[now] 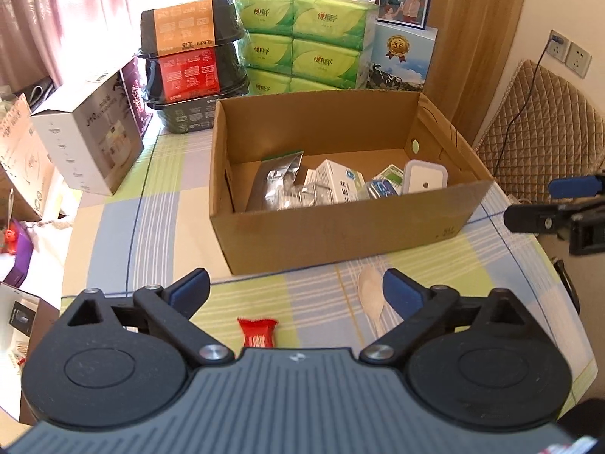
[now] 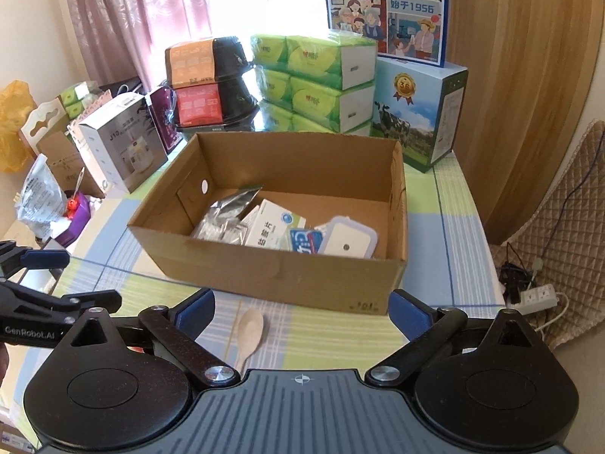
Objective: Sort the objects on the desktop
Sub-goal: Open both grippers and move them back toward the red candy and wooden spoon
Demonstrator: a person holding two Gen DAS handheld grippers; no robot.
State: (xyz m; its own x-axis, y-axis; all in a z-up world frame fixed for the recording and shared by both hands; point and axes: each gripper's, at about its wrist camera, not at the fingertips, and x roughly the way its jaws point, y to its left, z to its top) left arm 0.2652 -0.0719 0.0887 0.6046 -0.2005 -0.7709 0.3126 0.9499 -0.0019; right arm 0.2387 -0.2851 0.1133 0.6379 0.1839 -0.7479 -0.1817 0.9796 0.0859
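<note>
A pale wooden spoon (image 2: pixel 250 335) is lying bowl-up on the checked tablecloth (image 2: pixel 446 234), just in front of the open cardboard box (image 2: pixel 272 276), and a small red candy packet (image 1: pixel 257 331) is sitting near it on the cloth. Inside the box, a foil pouch (image 2: pixel 227 212), a white medicine carton (image 2: pixel 270 227) and a lidded plastic container (image 2: pixel 349 240) are crowding together. The left gripper (image 1: pixel 296 291) is hovering over the packet with its jaws spread wide and holding nothing; the right gripper (image 2: pixel 301 308) is likewise gaping empty. Green tissue packs (image 2: pixel 321 75), stacked black bowls (image 1: pixel 189 64) and a milk carton box (image 2: pixel 419 113) are standing behind, before pink curtains (image 2: pixel 128 19).
</note>
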